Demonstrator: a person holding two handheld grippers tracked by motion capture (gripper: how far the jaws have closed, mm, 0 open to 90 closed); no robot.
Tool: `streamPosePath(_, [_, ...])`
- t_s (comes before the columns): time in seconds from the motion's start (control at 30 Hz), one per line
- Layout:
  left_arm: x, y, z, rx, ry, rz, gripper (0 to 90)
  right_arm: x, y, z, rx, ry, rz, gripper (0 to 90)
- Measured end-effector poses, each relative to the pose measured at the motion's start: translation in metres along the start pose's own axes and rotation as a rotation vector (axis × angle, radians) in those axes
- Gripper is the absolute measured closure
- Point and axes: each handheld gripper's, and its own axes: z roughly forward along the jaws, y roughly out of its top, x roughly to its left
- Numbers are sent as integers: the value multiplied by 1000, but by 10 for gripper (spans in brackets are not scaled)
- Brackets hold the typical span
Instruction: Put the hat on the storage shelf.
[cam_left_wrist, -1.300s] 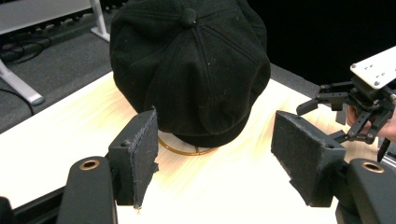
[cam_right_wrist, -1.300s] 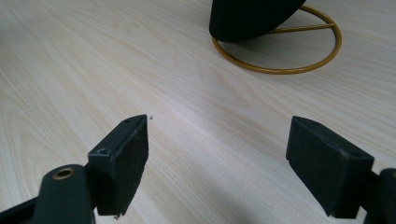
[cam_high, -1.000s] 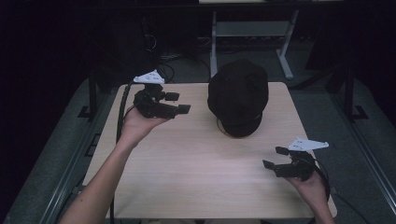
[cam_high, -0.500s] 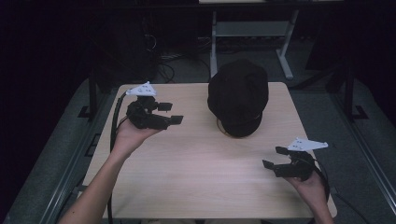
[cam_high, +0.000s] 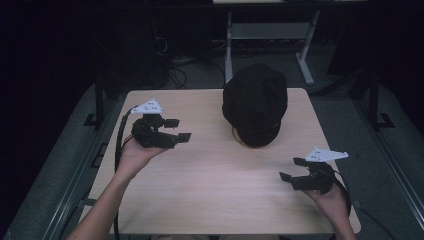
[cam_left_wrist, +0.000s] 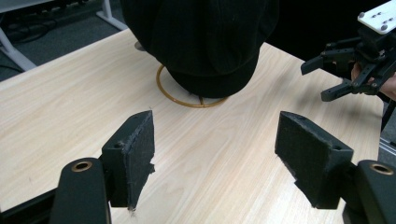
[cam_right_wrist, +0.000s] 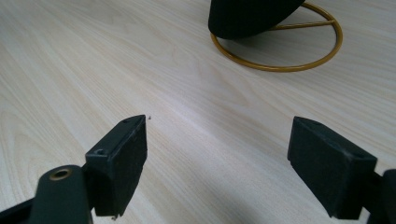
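A pale wooden table carries a black hat set on a stand with a thin gold ring base. The hat sits toward the far edge, a little right of centre, and its brim overhangs the ring where the ring meets the tabletop.

The left gripper is held above the left part of the table, well in from the left edge, and points right toward the hat. Its jaws stand wide apart with nothing between them. In the left gripper view its pads frame bare wood, with the hat beyond them.

The right gripper is near the right near corner, low over the surface, and points left and far. Its jaws are also spread wide and hold nothing; the right gripper view shows bare tabletop between them and the gold ring at the far right.

A broad stretch of bare wood lies between the two grippers and along the near edge. Beyond the far edge a grey desk frame stands on the dark floor.
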Motion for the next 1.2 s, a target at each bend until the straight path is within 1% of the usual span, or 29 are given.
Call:
streamPosePath(0.13, [0,-7,-1,4,4,-2,282,0,0,0,1,-2,-7,197])
streamPosePath(0.4, [0,-23,-2,3,7,-15,282,1,0,1,7,-3,-5,196])
streamPosePath(0.47, [1,-28,-2,2,6,-23,280,1,0,1,9,-3,-5,196])
streamPosePath(0.5, [1,-30,-2,3,7,-21,280,1,0,1,8,-3,-4,196])
streamPosePath(0.7, [2,-43,-2,-1,20,-34,279,2,0,1,11,-2,-5,196])
streamPosePath(0.77, [1,-47,-1,-3,22,-35,277,2,0,2,12,0,-5,196])
streamPosePath(0.87, [1,-53,0,7,27,-30,274,2,0,2,12,1,-13,196])
streamPosePath(0.93, [0,-57,1,9,28,-38,274,2,0,2,13,2,-11,196])
streamPosePath(1.03, [0,-63,2,13,25,-38,273,2,0,2,10,2,-12,196])
streamPosePath(1.2, [-2,-72,3,6,28,-36,268,2,0,2,13,3,-12,196])
